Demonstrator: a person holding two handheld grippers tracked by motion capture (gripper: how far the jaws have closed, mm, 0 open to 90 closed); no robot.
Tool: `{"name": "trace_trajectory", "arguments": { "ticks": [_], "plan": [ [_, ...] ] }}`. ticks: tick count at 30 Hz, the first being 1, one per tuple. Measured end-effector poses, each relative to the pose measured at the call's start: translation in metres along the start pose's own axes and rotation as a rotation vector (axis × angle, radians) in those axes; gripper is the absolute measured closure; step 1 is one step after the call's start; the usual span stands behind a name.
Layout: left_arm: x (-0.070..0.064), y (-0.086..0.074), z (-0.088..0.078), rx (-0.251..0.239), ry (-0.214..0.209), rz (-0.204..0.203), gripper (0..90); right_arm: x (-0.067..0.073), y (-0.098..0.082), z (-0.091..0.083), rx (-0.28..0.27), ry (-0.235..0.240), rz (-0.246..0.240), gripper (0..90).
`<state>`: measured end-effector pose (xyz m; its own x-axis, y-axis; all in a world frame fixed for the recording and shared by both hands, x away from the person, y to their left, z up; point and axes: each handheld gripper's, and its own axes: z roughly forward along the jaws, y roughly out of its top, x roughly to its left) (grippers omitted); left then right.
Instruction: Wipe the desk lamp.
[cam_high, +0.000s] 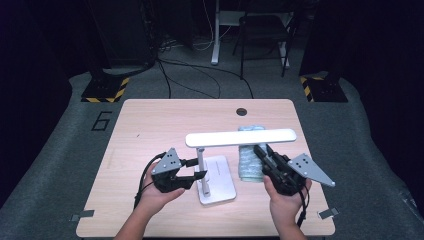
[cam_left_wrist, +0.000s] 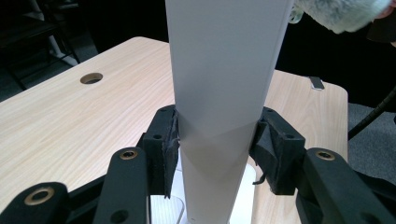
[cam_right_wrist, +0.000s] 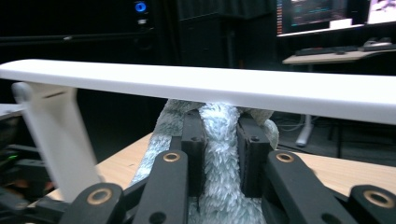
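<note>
A white desk lamp stands on the wooden table (cam_high: 150, 125), with a square base (cam_high: 217, 182), a thin upright post (cam_high: 200, 162) and a long flat head (cam_high: 241, 138) lying level. My left gripper (cam_high: 199, 168) is shut on the post; in the left gripper view its pads (cam_left_wrist: 169, 144) press both sides of the white post (cam_left_wrist: 219, 140). A pale fluffy cloth (cam_high: 250, 162) lies under the lamp head. My right gripper (cam_high: 261, 151) is shut on a fold of this fluffy cloth (cam_right_wrist: 219, 140), just beneath the lamp head (cam_right_wrist: 210, 86).
A round cable hole (cam_high: 241, 111) sits near the table's far edge. Metal clips (cam_high: 327, 213) mark the front corners. Beyond the table stand dark equipment, yellow-black striped stand bases (cam_high: 106, 89) and floor cables.
</note>
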<state>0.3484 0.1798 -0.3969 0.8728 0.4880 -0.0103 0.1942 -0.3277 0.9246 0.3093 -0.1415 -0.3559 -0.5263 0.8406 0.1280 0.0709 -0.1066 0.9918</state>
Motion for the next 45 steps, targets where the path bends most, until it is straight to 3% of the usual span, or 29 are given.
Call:
{"name": "trace_trajectory", "arguments": {
  "ticks": [4, 11, 20, 30, 35, 45],
  "plan": [
    [0.001, 0.0, 0.0, 0.004, 0.0, 0.017, 53.1, 0.015, 0.001, 0.01, 0.008, 0.047, -0.013, 76.1],
    [-0.001, 0.0, 0.002, 0.0, -0.006, 0.003, 53.1, 0.045, 0.002, 0.025, 0.022, 0.135, -0.025, 76.1],
    [0.0, 0.0, 0.002, 0.0, -0.001, 0.01, 53.1, 0.065, 0.004, 0.032, 0.03, 0.2, -0.046, 76.2],
    [-0.002, 0.0, 0.003, -0.007, 0.002, 0.0, 53.1, 0.069, 0.003, 0.018, 0.015, 0.249, -0.047, 76.2],
    [-0.001, 0.0, 0.002, -0.003, 0.0, 0.004, 53.1, 0.061, 0.002, 0.006, 0.009, 0.262, -0.04, 76.1],
    [0.0, -0.001, 0.002, -0.008, -0.007, -0.007, 52.9, 0.041, -0.009, -0.004, 0.036, 0.219, -0.041, 75.6]
  ]
}}
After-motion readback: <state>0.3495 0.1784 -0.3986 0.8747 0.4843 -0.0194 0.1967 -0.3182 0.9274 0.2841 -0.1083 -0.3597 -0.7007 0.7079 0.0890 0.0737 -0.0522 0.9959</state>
